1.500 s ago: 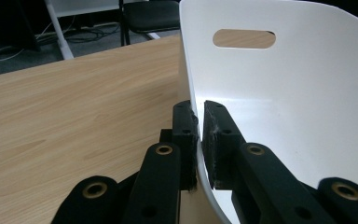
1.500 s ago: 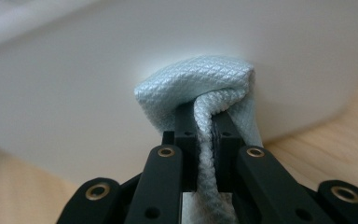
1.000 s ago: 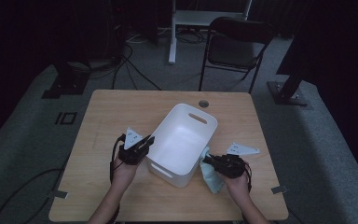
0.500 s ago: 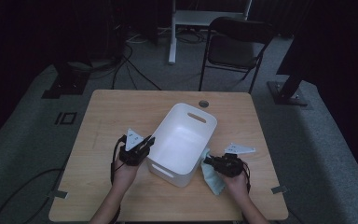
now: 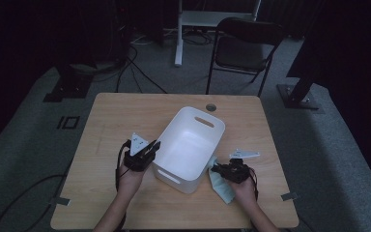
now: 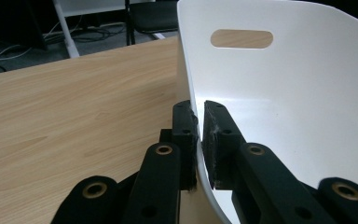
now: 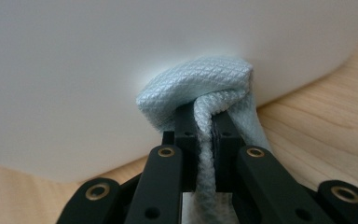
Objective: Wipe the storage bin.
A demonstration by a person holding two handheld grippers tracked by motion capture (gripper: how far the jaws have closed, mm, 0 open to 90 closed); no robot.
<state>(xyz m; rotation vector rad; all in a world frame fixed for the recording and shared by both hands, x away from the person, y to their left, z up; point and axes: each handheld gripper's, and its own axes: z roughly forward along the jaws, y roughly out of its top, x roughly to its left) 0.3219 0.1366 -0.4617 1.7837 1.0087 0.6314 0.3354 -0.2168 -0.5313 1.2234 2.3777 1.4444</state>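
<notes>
A white plastic bin (image 5: pixel 189 145) with handle slots sits in the middle of the wooden table (image 5: pixel 116 116). My left gripper (image 5: pixel 150 149) is shut on the bin's left wall (image 6: pixel 191 93), one jaw inside and one outside. A pale blue waffle-weave cloth (image 5: pixel 221 183) lies at the bin's right side. My right gripper (image 5: pixel 216 169) is shut on a fold of that cloth (image 7: pixel 200 93), and the bunched cloth presses against the bin's outer wall (image 7: pixel 98 70).
A black folding chair (image 5: pixel 244 46) and a white stand (image 5: pixel 178 34) are on the floor beyond the table. Cables (image 5: pixel 140 72) run across the grey carpet at the back left. A small round hole (image 5: pixel 210 107) marks the table's far edge.
My right gripper has sunk a little with the cloth, down along the bin's right side. The left gripper and the bin have kept still.
</notes>
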